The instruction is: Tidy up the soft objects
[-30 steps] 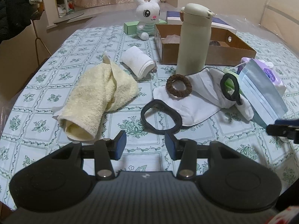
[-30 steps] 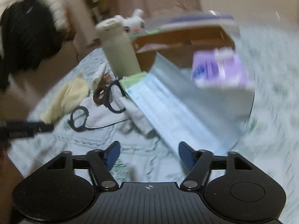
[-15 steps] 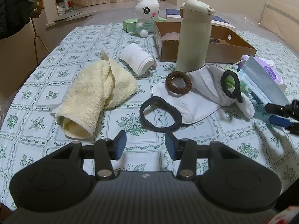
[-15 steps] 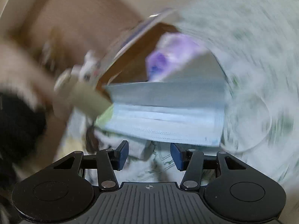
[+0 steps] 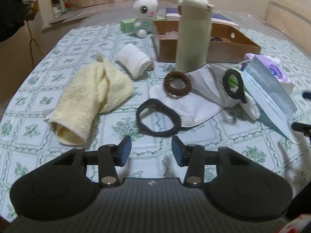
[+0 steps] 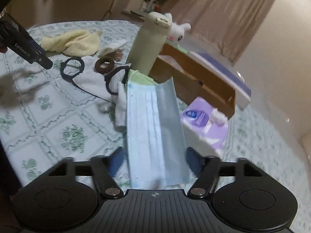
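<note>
Since a second ago the right gripper (image 6: 154,161) has swung in and lined up on the blue surgical mask (image 6: 155,136), which now lies between its fingers; the left gripper (image 5: 151,151) has barely shifted, hovering over the bench (image 5: 58,44) just short of the black hair band (image 5: 157,118). Right fingers wide, straddling the mask's near edge, not yet pinching, likely set for a grasp on that loose end. Left fingers apart at medium width, holding nothing, probably parked while the right works. Mask is pleated, pale blue, thin and floppy; it leans sloped against the purple tissue pack (image 6: 204,120) and a green item under it, so the lower end hangs free toward the fingers. White cloth mask (image 5: 196,101) lies flat beside it with a brown scrunchie (image 5: 177,83) on top and a second black band (image 5: 234,86) looped over its raised edge. Yellow towel (image 5: 91,97) is crumpled left of those, rolled white cloth (image 5: 134,60) behind it. Thermos (image 5: 193,33) stands upright in front of the cardboard box (image 5: 233,46), the likely drop spot; plush bunny (image 5: 144,13) sits farther back. Right view blurred, so mask contact with the finger pads is unclear.
</note>
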A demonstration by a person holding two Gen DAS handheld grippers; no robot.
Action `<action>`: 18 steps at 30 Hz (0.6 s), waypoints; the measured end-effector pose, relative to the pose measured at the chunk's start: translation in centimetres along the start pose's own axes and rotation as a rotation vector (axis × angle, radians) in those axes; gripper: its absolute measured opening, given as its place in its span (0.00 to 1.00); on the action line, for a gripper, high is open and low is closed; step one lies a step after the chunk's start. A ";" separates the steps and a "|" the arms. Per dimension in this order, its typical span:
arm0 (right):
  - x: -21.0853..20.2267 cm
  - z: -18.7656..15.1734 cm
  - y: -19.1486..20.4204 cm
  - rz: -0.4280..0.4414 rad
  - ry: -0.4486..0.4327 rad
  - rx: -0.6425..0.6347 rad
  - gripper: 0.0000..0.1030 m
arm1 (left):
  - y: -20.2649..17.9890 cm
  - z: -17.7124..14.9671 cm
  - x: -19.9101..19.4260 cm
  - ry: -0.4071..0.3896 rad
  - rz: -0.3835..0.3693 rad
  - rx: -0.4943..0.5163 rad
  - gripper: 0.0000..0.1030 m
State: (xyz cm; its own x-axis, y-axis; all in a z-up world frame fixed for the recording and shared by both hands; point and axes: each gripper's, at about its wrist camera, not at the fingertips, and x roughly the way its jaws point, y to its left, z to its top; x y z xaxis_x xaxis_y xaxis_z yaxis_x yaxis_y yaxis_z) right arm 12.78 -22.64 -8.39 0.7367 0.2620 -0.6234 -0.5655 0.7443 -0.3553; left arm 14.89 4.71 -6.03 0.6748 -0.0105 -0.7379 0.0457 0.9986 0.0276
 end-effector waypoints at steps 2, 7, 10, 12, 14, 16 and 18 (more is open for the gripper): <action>1.2 -0.3 -1.3 0.018 0.014 0.041 0.79 | -0.2 0.1 0.3 -0.010 -0.014 0.023 0.41; 4.1 -0.6 -4.1 0.182 0.014 0.233 0.79 | -0.5 0.1 1.1 -0.020 -0.017 0.071 0.41; 4.9 -0.2 -3.8 0.273 -0.005 0.237 0.79 | -0.5 -0.1 1.4 -0.013 -0.030 0.065 0.41; 5.4 0.1 -3.0 0.290 0.000 0.189 0.79 | -0.6 -0.1 1.6 -0.014 -0.040 0.066 0.41; 6.3 0.3 -1.9 0.231 0.035 0.126 0.79 | -0.7 -0.2 1.7 -0.017 -0.046 0.072 0.41; 6.6 0.3 -1.5 0.154 0.039 0.080 0.79 | -0.8 0.0 1.8 -0.023 -0.050 0.080 0.41; 6.8 0.3 -1.8 0.141 0.034 0.087 0.79 | -0.9 0.2 1.9 -0.037 -0.059 0.088 0.41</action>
State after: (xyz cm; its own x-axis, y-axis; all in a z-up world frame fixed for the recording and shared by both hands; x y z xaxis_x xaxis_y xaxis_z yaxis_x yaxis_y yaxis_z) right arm 18.92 -22.00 -11.74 0.6382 0.3477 -0.6869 -0.6270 0.7525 -0.2017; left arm 16.23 3.82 -7.31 0.6960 -0.0727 -0.7143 0.1496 0.9877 0.0452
